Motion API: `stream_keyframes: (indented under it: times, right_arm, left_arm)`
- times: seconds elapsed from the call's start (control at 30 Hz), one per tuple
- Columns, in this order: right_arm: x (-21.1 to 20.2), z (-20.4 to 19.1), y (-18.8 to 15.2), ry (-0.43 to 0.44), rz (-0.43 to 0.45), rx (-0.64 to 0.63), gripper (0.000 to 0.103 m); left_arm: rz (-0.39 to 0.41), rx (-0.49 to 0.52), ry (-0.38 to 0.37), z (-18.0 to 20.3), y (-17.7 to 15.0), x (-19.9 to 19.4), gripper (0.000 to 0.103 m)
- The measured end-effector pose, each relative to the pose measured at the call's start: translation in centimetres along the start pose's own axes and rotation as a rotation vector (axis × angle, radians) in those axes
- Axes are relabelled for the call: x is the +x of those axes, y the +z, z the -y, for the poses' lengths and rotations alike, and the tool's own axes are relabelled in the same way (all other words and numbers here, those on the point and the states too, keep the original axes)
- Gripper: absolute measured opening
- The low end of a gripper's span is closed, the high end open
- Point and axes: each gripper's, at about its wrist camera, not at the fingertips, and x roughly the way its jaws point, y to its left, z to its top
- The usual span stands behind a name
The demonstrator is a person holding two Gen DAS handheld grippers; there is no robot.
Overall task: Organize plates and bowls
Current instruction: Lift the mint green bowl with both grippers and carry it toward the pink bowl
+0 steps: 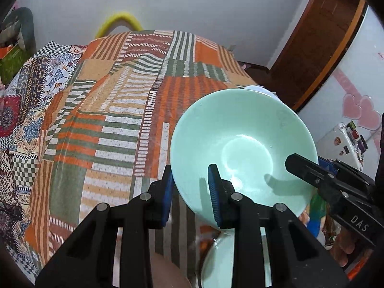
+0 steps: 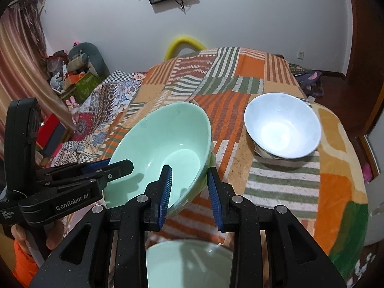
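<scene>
Table: a striped patchwork cloth covers it, spread beyond and beneath both sets of fingers.
Green bowl: lifted clear of the cloth and tilted, held between the two grippers by opposite sides of its rim.
White bowl: upright on the cloth, ahead and to the right of the right gripper's fingers, well apart from the green one.
Second green bowl: directly below the fingers, only partly in view.
Left gripper: clamped on the green bowl's rim, one pad inside, one outside.
Right gripper: likewise pinching the rim wall.
Handling: likely glazed, stiff, slick and breakable; the thin rim looks the only hold, so two opposed grips suit it.
</scene>
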Motion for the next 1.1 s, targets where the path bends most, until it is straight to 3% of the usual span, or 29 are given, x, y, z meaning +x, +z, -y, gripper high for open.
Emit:
stream_keyframes:
  times: [0.67,1.1]
  right_arm:
    - [-3.3,-3.8,-4.1,0.078,0.028,-0.010,0.028]
    - [-2.6,-7.2,-6.8,0.157,-0.013,-0.043,0.028]
  left_arm:
    - [0.072,-0.022,0.023,-0.6,-6.9,-8.9,0.028]
    - [0.099,-0.114,0.078,-3.9,-11.2,-11.8,0.028]
